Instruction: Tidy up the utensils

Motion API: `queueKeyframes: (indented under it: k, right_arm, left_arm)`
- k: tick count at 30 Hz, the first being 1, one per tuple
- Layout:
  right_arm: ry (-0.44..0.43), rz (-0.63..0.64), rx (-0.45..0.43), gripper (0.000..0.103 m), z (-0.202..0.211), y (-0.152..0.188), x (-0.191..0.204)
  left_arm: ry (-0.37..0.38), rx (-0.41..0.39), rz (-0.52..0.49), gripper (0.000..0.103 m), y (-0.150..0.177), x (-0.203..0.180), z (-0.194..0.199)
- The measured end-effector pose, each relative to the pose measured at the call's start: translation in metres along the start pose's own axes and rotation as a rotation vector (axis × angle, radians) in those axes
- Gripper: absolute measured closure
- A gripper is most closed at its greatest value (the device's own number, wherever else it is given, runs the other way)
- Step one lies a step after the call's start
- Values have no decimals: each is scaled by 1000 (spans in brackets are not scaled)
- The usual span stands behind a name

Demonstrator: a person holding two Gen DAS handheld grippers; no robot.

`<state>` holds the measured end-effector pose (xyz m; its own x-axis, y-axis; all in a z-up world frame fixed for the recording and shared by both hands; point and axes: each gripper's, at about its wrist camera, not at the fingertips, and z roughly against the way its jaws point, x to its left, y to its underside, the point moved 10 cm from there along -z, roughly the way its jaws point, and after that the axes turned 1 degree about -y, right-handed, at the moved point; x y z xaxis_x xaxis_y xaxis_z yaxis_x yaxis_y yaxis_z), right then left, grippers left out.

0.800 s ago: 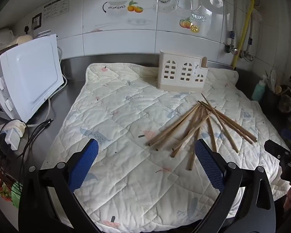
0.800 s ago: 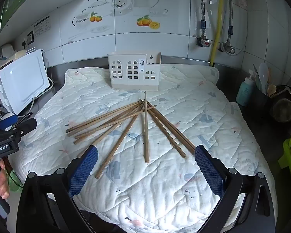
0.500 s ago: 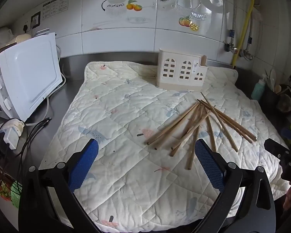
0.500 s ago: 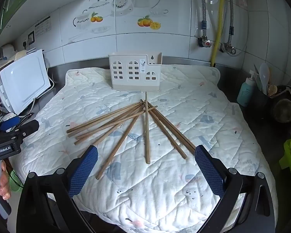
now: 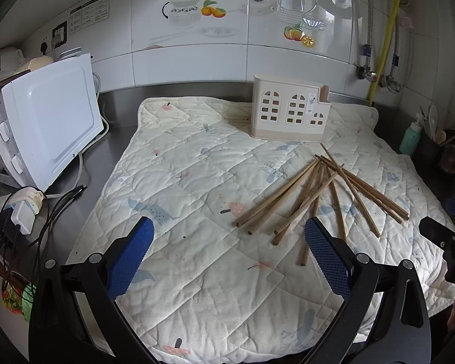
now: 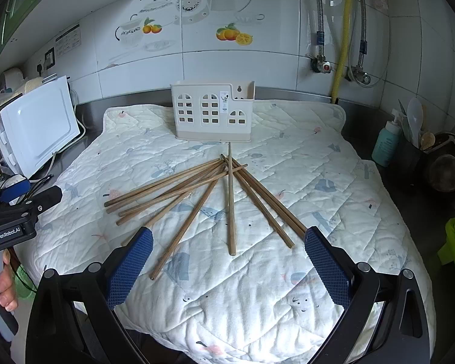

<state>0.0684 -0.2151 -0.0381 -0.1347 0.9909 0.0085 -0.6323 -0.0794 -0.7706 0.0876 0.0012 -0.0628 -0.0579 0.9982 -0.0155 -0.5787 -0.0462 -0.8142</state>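
Several brown wooden chopsticks (image 6: 203,188) lie fanned out on a white quilted mat (image 6: 303,273); they also show in the left wrist view (image 5: 315,194) at the right. A cream utensil holder (image 6: 212,112) with window cut-outs stands upright at the mat's far edge, seen too in the left wrist view (image 5: 289,112). My right gripper (image 6: 227,261) is open and empty, just short of the chopsticks' near ends. My left gripper (image 5: 227,254) is open and empty over the mat, left of the chopsticks.
A white appliance (image 5: 45,121) with cables and a charger (image 5: 24,212) stands left of the mat. A teal bottle (image 6: 385,142) and a dark pot with spoons (image 6: 439,163) stand at the right. A tiled wall with pipes (image 6: 342,30) is behind.
Both grippers have drifted slightly forward; the view of the mat and chopsticks has shifted a little. Nothing was taken hold of.
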Motion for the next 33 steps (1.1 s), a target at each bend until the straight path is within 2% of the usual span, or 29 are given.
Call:
queueKeyframes:
  k: [11, 22, 33]
  right_arm:
    - [-16, 9, 2, 6, -4, 4, 5]
    - [-22, -6, 6, 6, -9, 8, 0]
    - [-41, -13, 23, 7, -23, 15, -4]
  left_arm:
    - [-3, 1, 4, 5, 2, 1, -2]
    - [41, 30, -9, 5, 8, -6, -9]
    - [68, -5, -37, 6, 7, -11, -12]
